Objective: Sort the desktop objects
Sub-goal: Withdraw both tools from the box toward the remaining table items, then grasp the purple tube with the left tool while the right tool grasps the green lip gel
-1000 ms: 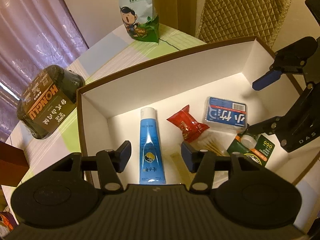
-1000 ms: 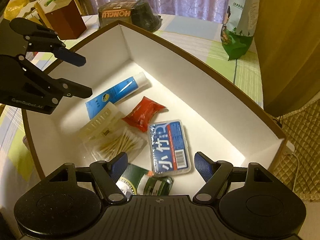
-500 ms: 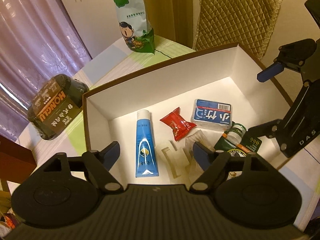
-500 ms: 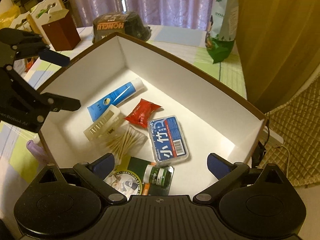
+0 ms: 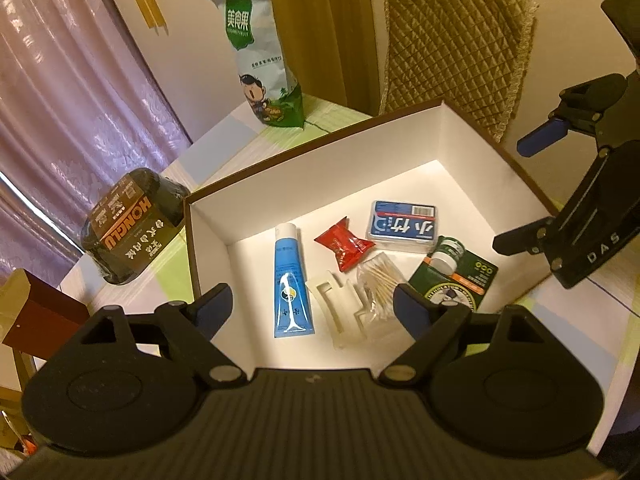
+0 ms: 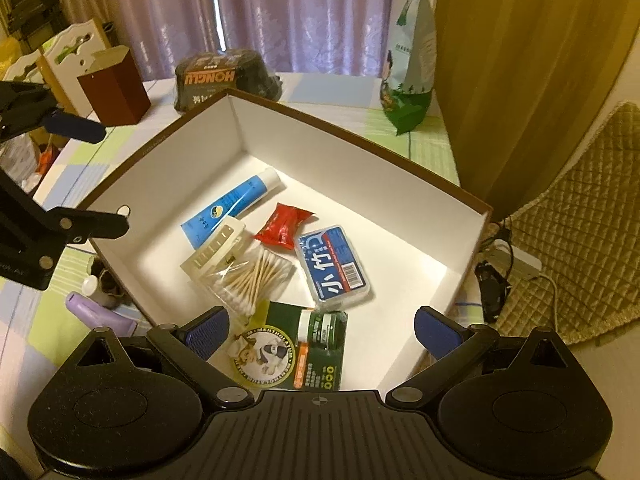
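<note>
A brown box with white walls (image 5: 320, 172) (image 6: 352, 184) holds a blue tube (image 5: 290, 280) (image 6: 230, 208), a red packet (image 5: 344, 244) (image 6: 284, 224), a blue flat case (image 5: 402, 226) (image 6: 334, 264), a bag of cotton swabs (image 5: 378, 284) (image 6: 256, 276), a cream hair clip (image 5: 340, 308) (image 6: 214, 252) and a green ointment card (image 5: 452, 276) (image 6: 304, 352). My left gripper (image 5: 312, 306) (image 6: 96, 178) hangs open above the box's near-left side, holding nothing. Above the opposite corner my right gripper (image 6: 320, 332) (image 5: 528, 192) is open and empty too.
On the checked tablecloth beside the box stand a dark HONGLU package (image 5: 132, 224), a tall snack bag (image 5: 264, 60) and a brown-red carton (image 5: 40, 316). A purple bottle (image 6: 100, 316) lies against the box's outer wall. A quilted chair (image 5: 452, 48) stands past the table edge.
Both grippers have risen and drawn back from the box, and their jaws have spread wider. The hair clip now shows whole on the box floor.
</note>
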`<state>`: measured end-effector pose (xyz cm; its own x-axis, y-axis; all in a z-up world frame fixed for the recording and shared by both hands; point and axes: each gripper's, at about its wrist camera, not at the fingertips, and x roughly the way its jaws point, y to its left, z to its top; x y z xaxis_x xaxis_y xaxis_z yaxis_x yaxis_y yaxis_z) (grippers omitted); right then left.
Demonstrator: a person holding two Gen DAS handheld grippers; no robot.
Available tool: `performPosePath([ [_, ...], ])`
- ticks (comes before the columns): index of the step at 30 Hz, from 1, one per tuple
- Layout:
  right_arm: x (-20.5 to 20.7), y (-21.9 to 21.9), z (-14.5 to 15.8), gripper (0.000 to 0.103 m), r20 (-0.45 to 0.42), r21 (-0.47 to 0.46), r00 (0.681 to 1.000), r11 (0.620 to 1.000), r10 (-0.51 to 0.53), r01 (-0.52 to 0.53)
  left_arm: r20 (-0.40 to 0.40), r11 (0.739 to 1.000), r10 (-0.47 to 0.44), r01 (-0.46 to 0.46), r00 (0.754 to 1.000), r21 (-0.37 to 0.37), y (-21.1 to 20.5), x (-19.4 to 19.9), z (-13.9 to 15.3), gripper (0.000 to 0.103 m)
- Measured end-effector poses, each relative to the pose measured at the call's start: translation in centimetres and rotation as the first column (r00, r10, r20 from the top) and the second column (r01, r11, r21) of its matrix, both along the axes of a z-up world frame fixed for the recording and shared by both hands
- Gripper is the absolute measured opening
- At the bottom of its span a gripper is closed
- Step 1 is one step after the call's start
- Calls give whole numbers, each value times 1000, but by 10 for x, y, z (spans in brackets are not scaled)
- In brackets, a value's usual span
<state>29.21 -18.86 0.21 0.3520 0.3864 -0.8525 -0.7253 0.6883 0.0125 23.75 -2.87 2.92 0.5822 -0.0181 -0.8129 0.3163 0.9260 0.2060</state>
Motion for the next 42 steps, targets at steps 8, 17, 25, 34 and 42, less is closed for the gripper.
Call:
performPosePath([
  [8, -30, -10, 16, 101, 21, 53, 999, 998, -41, 40, 35, 999, -20, 21, 999, -25, 14, -44, 13, 85],
  [17, -70, -23, 22, 101, 50, 148, 994, 985, -101, 92, 55, 999, 21, -18, 998, -47, 68, -108, 10, 85],
  [25, -104, -24, 16, 101, 63, 210, 987, 969, -147, 131, 39, 997, 51, -48, 998, -60, 108, -155, -17, 82],
  [34, -125, -27, -1, 101, 19, 236, 978, 951, -209, 199, -41, 992, -77, 72, 996, -105, 109, -170, -70, 71],
  [42, -122, -40, -23, 101, -48, 201, 954, 933, -296, 299, -98, 971, -232, 224, 968, -85, 98, -147, -108, 63],
])
